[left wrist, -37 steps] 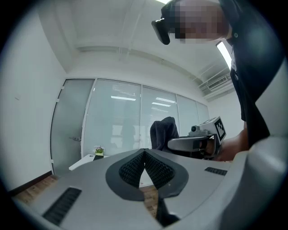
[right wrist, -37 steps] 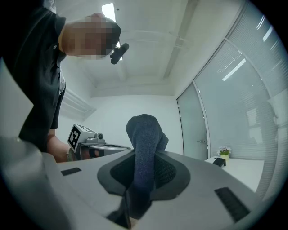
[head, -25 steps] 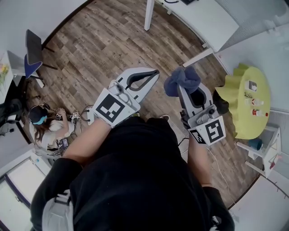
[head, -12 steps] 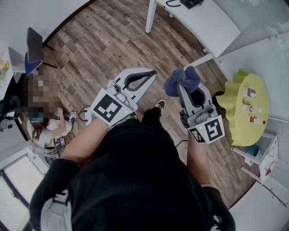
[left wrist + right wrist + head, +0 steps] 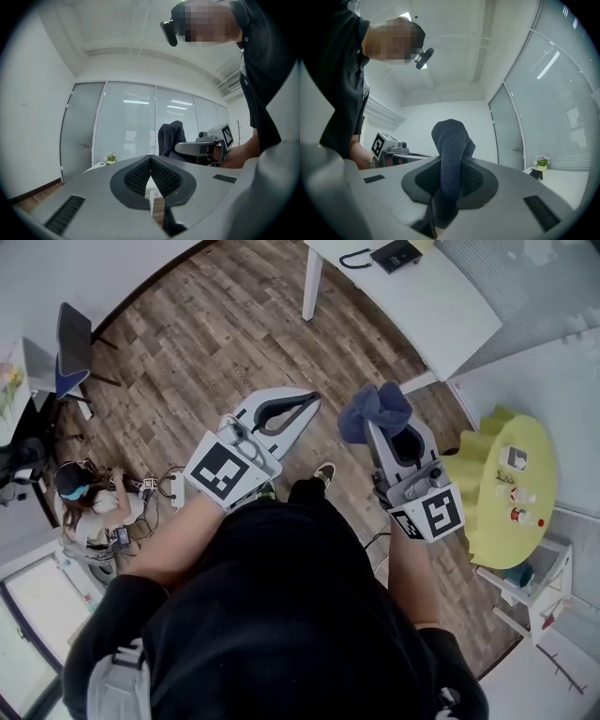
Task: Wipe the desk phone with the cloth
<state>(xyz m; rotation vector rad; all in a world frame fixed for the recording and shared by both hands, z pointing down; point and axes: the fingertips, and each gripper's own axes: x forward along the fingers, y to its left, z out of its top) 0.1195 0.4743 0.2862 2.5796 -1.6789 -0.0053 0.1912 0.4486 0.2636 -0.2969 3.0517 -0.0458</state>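
A black desk phone (image 5: 394, 255) with a coiled cord lies on the white desk (image 5: 441, 310) at the top of the head view, well away from both grippers. My right gripper (image 5: 374, 430) is shut on a dark blue cloth (image 5: 376, 410) that bunches up above its tips; in the right gripper view the cloth (image 5: 451, 150) stands between the jaws. My left gripper (image 5: 312, 400) is held beside it with its jaws closed together and nothing in them (image 5: 150, 160). Both are held in the air over the wood floor, in front of the person's body.
A round yellow-green table (image 5: 511, 488) with small items stands at the right, with a white shelf unit (image 5: 544, 582) below it. A person (image 5: 84, 498) sits on the floor at the left among cables, near a dark chair (image 5: 66, 348). A white desk leg (image 5: 310, 282) stands ahead.
The whole view has shifted toward the white desk, so the phone now shows fully at the top. A shoe has stepped forward. Both grippers keep their pose and hold.
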